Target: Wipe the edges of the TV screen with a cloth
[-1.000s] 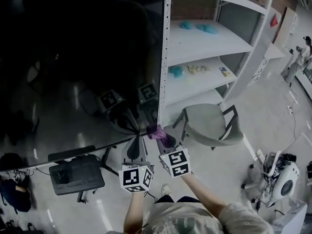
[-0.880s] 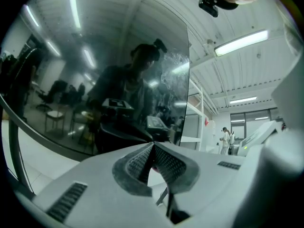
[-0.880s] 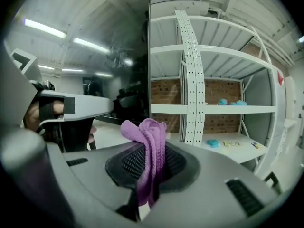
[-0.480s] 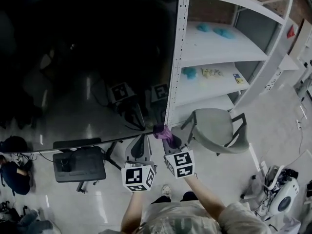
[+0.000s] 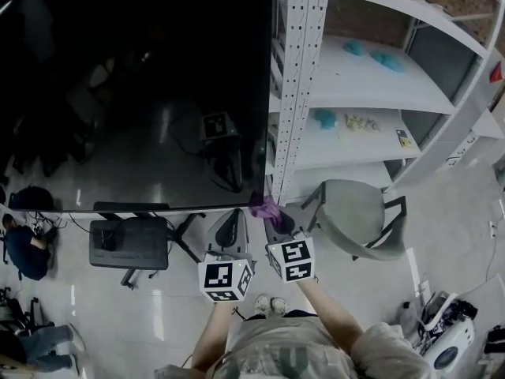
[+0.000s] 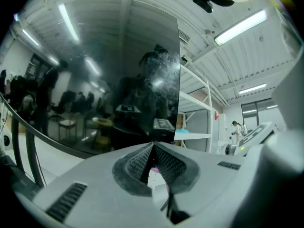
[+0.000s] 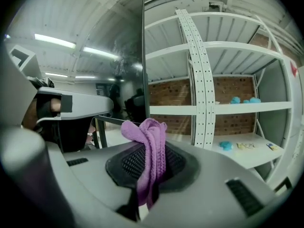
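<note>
Right hand-held gripper is clamped on the purple cloth. The cloth is folded between the pads, with a bunched end sticking out past the tips.

In the head view the cloth is at the bottom right corner of the TV screen. It looks pressed to the corner, but I can't confirm contact from here. The white shelving unit upright is just beside that corner, so the gap is tight.

Left hand-held gripper has its jaws together at the tips with nothing between them. It hangs just below the bottom edge of the screen, beside the right one, and isn't doing anything.

Progress, my read:
- The grasp is fine and the cloth is on station at a corner.
- No wipe marks or other sign shows which edges have been covered.
- I'd treat the whole perimeter as open: the right edge up along the upright, then top, left and bottom.
- Wiping is under way at best, nowhere near done.

Risk: the cloth's free end could snag on the shelf upright during the vertical pass.
</note>
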The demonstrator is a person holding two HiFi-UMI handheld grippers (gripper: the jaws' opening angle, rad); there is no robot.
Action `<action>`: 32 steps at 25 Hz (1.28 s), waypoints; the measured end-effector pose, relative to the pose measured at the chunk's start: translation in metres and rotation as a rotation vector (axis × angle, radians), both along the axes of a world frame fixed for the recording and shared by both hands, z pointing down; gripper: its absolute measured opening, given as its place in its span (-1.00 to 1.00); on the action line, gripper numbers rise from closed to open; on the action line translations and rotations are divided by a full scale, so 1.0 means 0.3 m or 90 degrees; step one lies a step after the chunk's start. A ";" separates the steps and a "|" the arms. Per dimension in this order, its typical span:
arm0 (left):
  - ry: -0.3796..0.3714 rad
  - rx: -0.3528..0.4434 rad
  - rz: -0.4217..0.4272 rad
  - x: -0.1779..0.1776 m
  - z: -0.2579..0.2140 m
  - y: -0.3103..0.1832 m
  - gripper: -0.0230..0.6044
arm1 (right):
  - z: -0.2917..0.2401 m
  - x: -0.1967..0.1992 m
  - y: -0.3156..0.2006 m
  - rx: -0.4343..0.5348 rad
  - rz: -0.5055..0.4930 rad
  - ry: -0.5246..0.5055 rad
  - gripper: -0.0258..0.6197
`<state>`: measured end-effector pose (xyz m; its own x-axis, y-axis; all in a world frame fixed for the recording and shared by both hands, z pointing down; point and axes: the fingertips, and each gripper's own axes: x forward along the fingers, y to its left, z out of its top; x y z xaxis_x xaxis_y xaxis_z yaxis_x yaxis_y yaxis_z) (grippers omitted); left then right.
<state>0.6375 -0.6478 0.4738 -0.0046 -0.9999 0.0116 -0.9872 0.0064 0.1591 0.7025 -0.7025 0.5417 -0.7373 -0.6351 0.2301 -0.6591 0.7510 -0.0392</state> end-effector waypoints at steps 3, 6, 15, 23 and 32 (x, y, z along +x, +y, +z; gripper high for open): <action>0.003 0.000 -0.019 -0.005 -0.002 0.004 -0.88 | 0.001 0.022 -0.014 -0.012 0.002 -0.014 -0.75; -0.001 0.002 -0.028 -0.001 -0.004 -0.002 -0.88 | -0.028 0.051 -0.060 -0.024 0.022 -0.040 -0.75; -0.027 0.014 -0.017 0.065 -0.051 -0.022 -0.88 | -0.242 0.089 -0.058 -0.018 -0.008 -0.184 -0.75; -0.064 0.012 -0.033 0.055 -0.095 -0.012 -0.88 | -0.303 0.033 -0.002 -0.017 -0.073 -0.214 -0.75; -0.081 0.022 -0.053 0.050 -0.134 0.013 -0.88 | -0.332 0.008 0.027 -0.011 -0.105 -0.213 -0.75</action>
<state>0.6525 -0.6440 0.4337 -0.0860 -0.9959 -0.0291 -0.9958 0.0850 0.0340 0.7049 -0.6942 0.4422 -0.8654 -0.5002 -0.0308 -0.4786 0.8431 -0.2451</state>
